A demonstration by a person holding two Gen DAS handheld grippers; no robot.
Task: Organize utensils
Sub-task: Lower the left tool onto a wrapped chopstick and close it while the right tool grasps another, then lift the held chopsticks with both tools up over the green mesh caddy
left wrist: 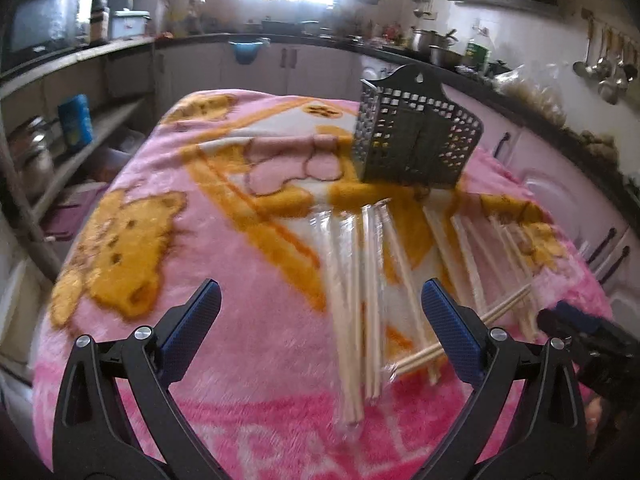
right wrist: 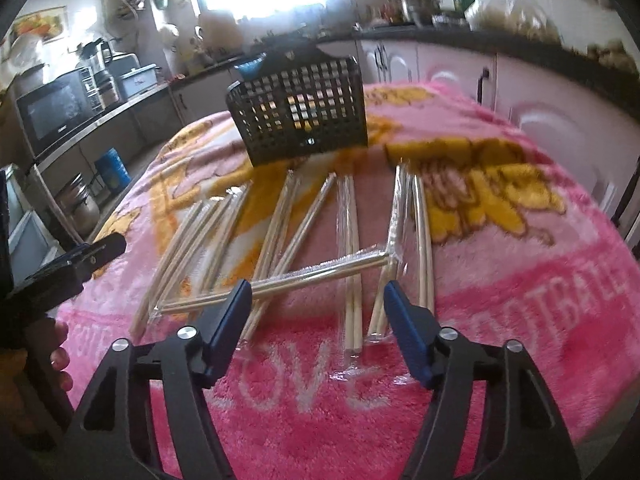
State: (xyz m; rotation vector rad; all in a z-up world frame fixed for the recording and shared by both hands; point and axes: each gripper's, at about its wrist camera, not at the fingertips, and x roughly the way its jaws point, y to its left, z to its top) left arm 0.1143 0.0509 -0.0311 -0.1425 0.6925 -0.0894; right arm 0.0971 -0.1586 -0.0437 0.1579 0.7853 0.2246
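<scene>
Right gripper [right wrist: 318, 294] fingers apart, nothing pinched; crosswise chopstick pack [right wrist: 276, 282] just ahead at 12 o'clock, long axis 8-to-2. Other chopstick packs [right wrist: 352, 264] run toward the black basket [right wrist: 298, 114] at 12. Left gripper [left wrist: 320, 296] spread, empty. Blanket [right wrist: 520, 320] on table reads "LOVE".

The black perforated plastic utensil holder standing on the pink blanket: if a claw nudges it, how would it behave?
The black perforated plastic utensil holder looks empty and thin-walled, so probably light. Standing upright on the soft pink blanket, it may tip rather than slide.
</scene>
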